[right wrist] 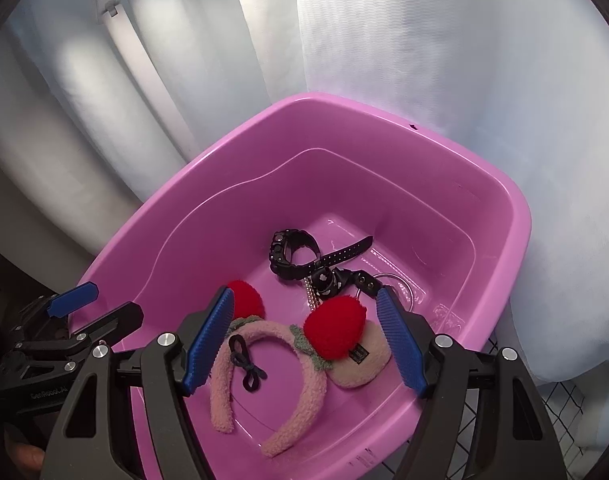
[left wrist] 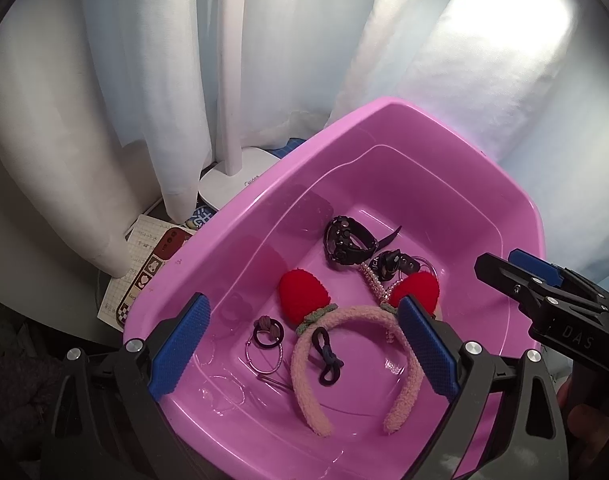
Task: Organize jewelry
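Currently both my left tool (left wrist: 300, 342) and right tool (right wrist: 304, 340) hang open, empty, above the basin (right wrist: 504, 216); headband (right wrist: 304, 384), watch (right wrist: 292, 256) inside remain unsorted.

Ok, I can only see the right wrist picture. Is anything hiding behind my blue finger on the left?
Observer: Yes, a small dark hair tie lies on the floor of the pink tub, beside the fuzzy headband.
Operator: Anything else there?
Observer: A thin silver hoop lies right against that tie.
Operator: What's outside the tub?
Observer: A white lamp base stands just past its far left rim.
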{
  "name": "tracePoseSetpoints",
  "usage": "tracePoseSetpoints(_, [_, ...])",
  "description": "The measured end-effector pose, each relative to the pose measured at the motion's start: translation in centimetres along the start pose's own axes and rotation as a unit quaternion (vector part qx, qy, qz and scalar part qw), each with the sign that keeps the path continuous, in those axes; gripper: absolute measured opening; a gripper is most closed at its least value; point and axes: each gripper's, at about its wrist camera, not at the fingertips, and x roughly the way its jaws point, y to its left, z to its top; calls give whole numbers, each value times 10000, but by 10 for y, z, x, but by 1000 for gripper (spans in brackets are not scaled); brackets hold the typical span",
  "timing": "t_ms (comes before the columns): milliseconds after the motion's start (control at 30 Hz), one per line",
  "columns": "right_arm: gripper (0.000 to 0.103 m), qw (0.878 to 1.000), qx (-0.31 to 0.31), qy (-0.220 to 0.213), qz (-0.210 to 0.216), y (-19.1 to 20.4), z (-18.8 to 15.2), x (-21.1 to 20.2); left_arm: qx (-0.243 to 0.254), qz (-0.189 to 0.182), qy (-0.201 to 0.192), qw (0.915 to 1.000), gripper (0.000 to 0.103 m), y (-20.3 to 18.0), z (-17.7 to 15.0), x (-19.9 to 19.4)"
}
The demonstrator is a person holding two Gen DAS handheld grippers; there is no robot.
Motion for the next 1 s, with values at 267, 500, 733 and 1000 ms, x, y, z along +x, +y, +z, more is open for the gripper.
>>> tracePoseSetpoints(267, [70,10000,34,10,13,0,-1,0,15,-36,16,10000,93,-1,-2,-1])
tracePoseSetpoints(500, [70,10000,41,81,29,0,-3,3,194,43,-32,9998,95,-8,-4,-3])
tracePoseSetpoints(733, [70,10000,52,50,27,-1,-4,1,213,-55,-75,9997,95,-9,-6,-4])
tracePoseSetpoints(1000, [70,10000,48,51,32,0,-5,1,87,-91,74,9999,95,-6,-8,-1])
